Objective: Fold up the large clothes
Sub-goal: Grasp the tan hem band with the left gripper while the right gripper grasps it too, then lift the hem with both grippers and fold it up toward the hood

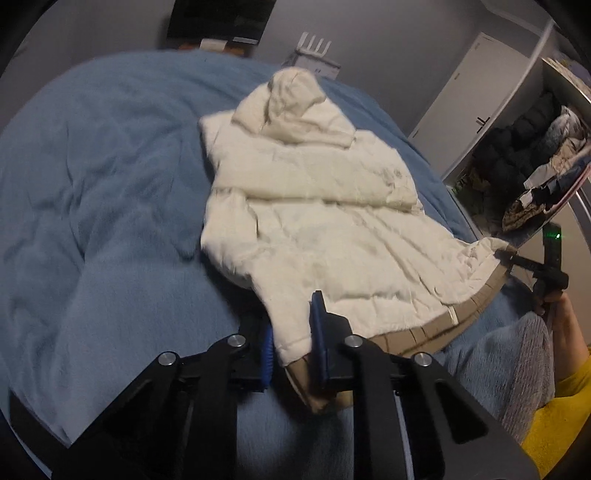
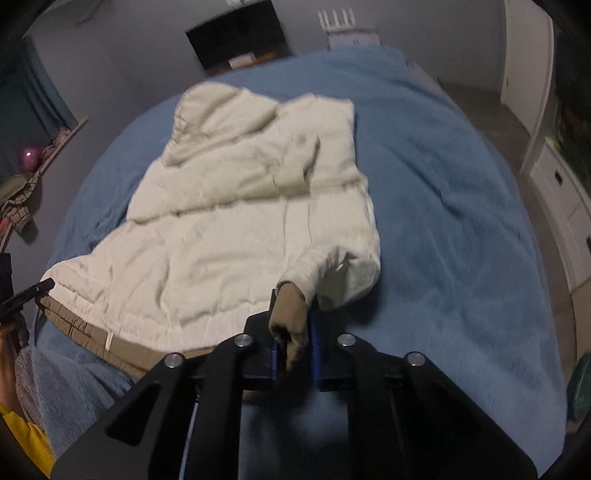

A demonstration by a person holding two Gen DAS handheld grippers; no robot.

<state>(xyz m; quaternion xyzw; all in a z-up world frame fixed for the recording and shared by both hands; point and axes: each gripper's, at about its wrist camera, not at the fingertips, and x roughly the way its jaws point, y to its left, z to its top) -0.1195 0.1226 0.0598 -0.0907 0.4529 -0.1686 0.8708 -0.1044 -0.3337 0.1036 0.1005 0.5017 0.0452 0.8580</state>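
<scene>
A cream hooded puffer jacket (image 1: 317, 206) with a tan ribbed hem lies back-up on the blue bed cover (image 1: 96, 177), hood pointing away, sleeves folded in. My left gripper (image 1: 293, 343) is shut on the jacket's near hem corner. My right gripper (image 2: 293, 343) is shut on the other hem corner with its tan cuff (image 2: 290, 317). The jacket (image 2: 229, 218) also fills the right wrist view, hood at the far end. Each gripper shows in the other's view, the right one (image 1: 517, 260) and the left one (image 2: 37, 290), at opposite hem corners.
The blue cover (image 2: 443, 206) spreads wide on both sides of the jacket. An open wardrobe (image 1: 524, 155) with stacked clothes stands at the right. A dark screen (image 2: 240, 33) and a white rack (image 2: 347, 26) stand beyond the bed's far end. White drawers (image 2: 561, 192) line the right wall.
</scene>
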